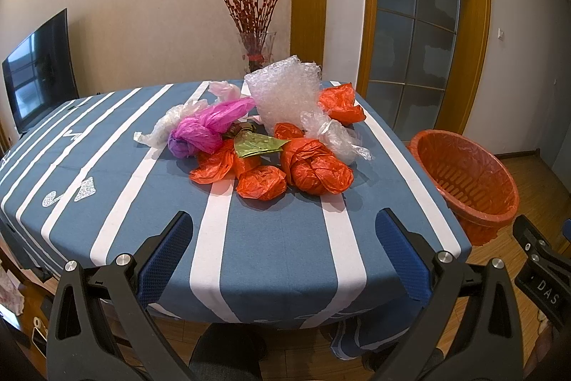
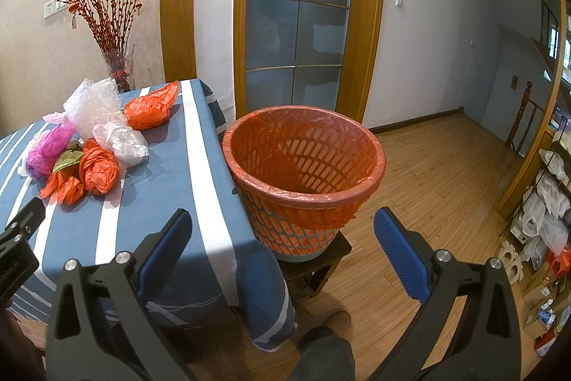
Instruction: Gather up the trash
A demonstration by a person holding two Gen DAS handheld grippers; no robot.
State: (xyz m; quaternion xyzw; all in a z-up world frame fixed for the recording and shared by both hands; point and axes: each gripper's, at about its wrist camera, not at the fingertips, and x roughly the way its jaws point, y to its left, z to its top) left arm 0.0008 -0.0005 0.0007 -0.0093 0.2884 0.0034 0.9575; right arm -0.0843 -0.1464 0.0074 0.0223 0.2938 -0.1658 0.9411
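Both claws hang wide apart and empty: the left claw [image 1: 283, 238] faces the trash pile [image 1: 271, 134] mid-table [image 1: 107, 202], the right claw [image 2: 282, 238] faces the lined orange bin [image 2: 303, 163] just right of the table's edge. To start well, I'd pinch the nearest orange bag [image 1: 261, 183] by a bunched fold. The right claw's body reads "DAS" [image 1: 547, 292].

Blue white-striped tablecloth table [image 1: 150, 202], crumpled plastic bags [image 1: 314, 170], bubble wrap [image 1: 285, 88]
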